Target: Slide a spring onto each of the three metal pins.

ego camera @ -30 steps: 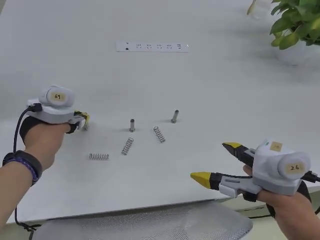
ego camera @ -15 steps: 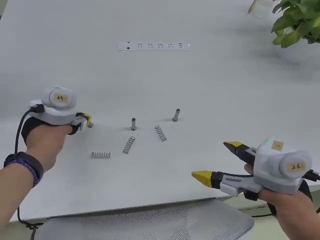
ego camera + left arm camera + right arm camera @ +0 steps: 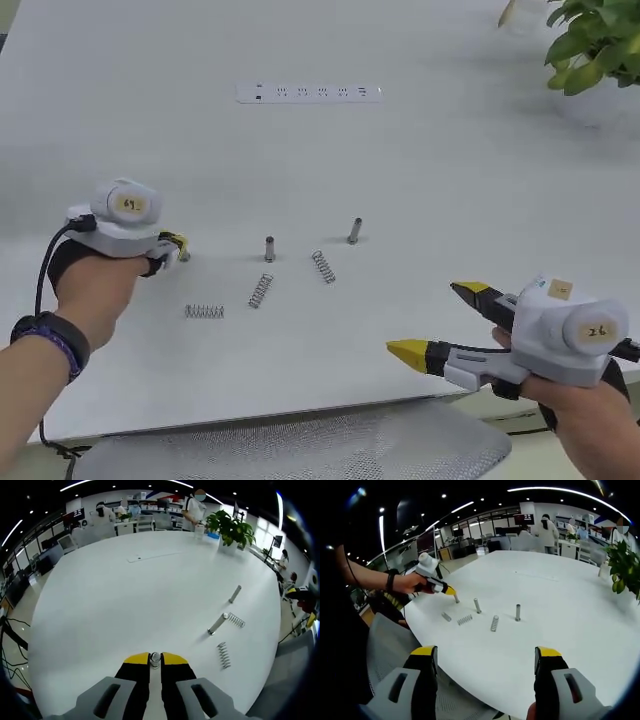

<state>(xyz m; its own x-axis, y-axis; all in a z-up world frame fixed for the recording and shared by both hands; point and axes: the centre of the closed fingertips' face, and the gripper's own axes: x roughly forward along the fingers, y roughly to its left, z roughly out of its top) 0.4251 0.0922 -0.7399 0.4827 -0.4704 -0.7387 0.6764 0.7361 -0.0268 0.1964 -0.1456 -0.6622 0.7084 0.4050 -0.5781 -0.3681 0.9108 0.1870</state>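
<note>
Three short metal pins stand upright on the white table. My left gripper (image 3: 178, 243) is shut on the left pin (image 3: 155, 658), whose top shows between the yellow tips of the left gripper (image 3: 155, 660). The middle pin (image 3: 269, 248) and right pin (image 3: 354, 231) stand free. Three springs lie flat in front of them: the left spring (image 3: 204, 312), the middle spring (image 3: 260, 290) and the right spring (image 3: 322, 266). My right gripper (image 3: 437, 320) hovers open over the table's near right edge, holding nothing, well away from the pins; in its own view the right gripper (image 3: 486, 652) has its jaws wide apart.
A white power strip (image 3: 308, 93) lies far back on the table. A potted plant (image 3: 598, 40) stands at the back right. A mesh chair back (image 3: 300, 450) sits below the table's front edge (image 3: 250, 415). Other people are at desks in the distance.
The left gripper has edged slightly right at the left pin. The right gripper has stayed put and open. The head camera has shifted a little.
</note>
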